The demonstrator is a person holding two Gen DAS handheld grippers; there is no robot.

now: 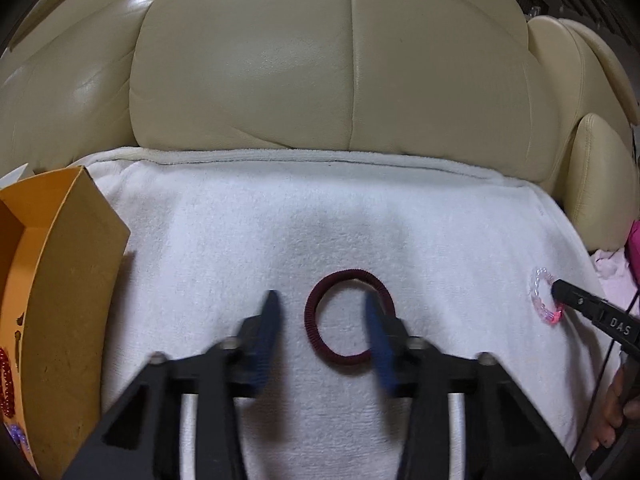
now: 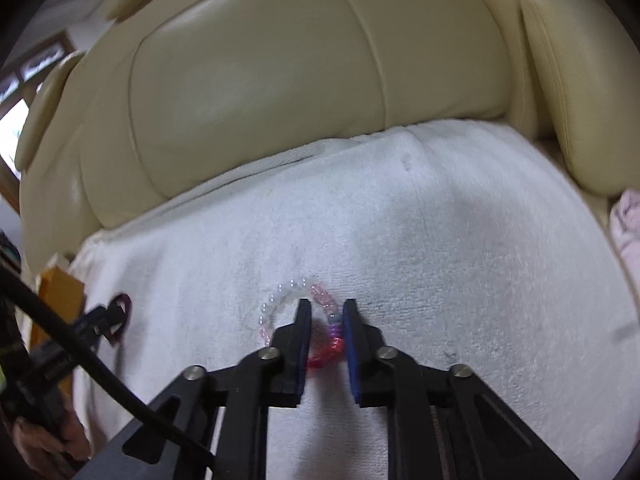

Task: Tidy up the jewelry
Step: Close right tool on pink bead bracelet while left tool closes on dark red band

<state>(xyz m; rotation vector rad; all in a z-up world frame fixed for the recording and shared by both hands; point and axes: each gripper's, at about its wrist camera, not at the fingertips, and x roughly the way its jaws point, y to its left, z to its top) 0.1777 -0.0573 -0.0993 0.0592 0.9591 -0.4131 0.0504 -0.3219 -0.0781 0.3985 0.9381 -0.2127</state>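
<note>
A dark maroon hair tie [image 1: 349, 316] lies flat on the white towel [image 1: 248, 232]. My left gripper [image 1: 322, 300] is open over it, the right finger over the tie's right side, the left finger outside the ring. A clear, pink and red bead bracelet [image 2: 320, 296] lies on the towel [image 2: 440, 240]. My right gripper [image 2: 327, 305] is partly closed with the bracelet's right side between its fingers; whether they touch it is unclear. The bracelet [image 1: 541, 294] and right gripper tip [image 1: 560, 292] also show in the left wrist view.
An open cardboard box [image 1: 68, 280] stands at the towel's left edge and holds red beads [image 1: 6, 384] and purple beads. A cream leather sofa back [image 1: 320, 72] rises behind the towel. A pink cloth [image 2: 628, 220] lies at the right.
</note>
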